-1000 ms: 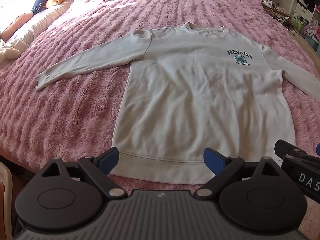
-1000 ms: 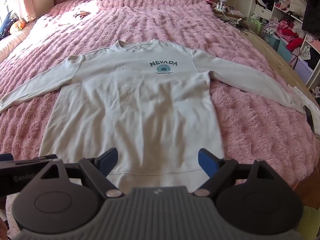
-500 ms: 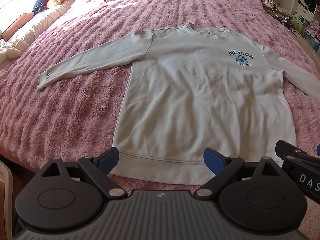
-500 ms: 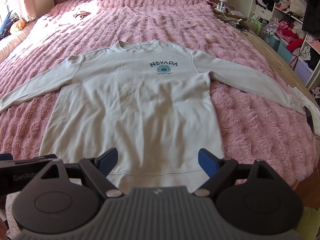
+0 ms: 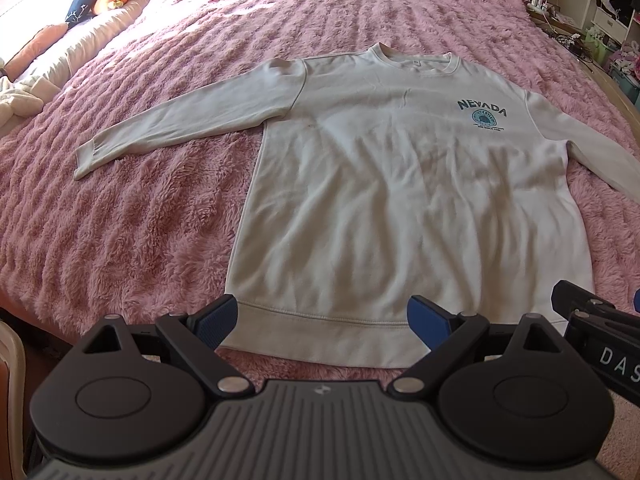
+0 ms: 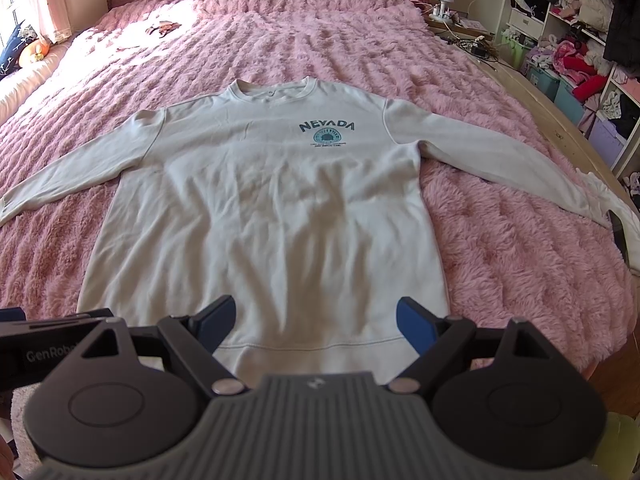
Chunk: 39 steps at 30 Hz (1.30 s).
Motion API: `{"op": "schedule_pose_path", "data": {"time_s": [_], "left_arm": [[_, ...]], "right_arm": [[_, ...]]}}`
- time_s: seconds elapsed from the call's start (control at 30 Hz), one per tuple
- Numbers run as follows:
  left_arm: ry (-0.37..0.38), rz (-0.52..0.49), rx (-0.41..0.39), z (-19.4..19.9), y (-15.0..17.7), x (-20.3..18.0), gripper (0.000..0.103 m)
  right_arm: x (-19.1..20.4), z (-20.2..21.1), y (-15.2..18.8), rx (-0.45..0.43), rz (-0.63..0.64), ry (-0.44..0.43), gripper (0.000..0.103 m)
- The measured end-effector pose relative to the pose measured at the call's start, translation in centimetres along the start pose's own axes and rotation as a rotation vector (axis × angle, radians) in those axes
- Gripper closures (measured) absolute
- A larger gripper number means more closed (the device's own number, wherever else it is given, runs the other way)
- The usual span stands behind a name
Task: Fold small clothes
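Observation:
A white long-sleeved sweatshirt (image 5: pixel 400 200) (image 6: pixel 272 208) with a teal NEVADA print lies flat, front up, on the pink fluffy bedspread (image 5: pixel 140 208) (image 6: pixel 500 240), both sleeves spread out to the sides. My left gripper (image 5: pixel 322 318) hovers open just above the hem at the near edge, nothing between its blue pads. My right gripper (image 6: pixel 316 320) is also open, over the hem a little further right, holding nothing. Each gripper's side shows at the edge of the other's view.
Pillows and a soft toy (image 5: pixel 100 0) line the left side of the bed. A small dark item (image 6: pixel 162 28) lies near the head. Shelves and bins full of clothes (image 6: pixel 580 72) stand to the right, beside a wooden bed edge (image 6: pixel 560 120).
Both grippers stay open and nearly still. The left wrist view has crept slightly, the sweatshirt sitting a touch lower in frame.

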<state>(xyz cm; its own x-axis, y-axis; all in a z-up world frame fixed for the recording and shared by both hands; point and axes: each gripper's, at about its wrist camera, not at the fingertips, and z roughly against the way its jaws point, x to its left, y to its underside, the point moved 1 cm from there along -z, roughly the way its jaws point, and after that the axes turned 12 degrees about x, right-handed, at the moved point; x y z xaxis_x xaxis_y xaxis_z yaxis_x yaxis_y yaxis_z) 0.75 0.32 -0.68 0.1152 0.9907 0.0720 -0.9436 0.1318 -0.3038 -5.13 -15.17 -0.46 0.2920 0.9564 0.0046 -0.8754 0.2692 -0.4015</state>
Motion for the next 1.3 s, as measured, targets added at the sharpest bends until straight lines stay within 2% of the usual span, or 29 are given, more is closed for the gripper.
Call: {"op": "schedule_pose_path", "data": {"time_s": [1.3], "left_arm": [[-0.001, 0.001, 0.002, 0.04, -0.15, 0.31, 0.000]], "right_arm": [[-0.07, -0.09, 0.09, 0.003, 0.000, -0.001, 0.020]]}}
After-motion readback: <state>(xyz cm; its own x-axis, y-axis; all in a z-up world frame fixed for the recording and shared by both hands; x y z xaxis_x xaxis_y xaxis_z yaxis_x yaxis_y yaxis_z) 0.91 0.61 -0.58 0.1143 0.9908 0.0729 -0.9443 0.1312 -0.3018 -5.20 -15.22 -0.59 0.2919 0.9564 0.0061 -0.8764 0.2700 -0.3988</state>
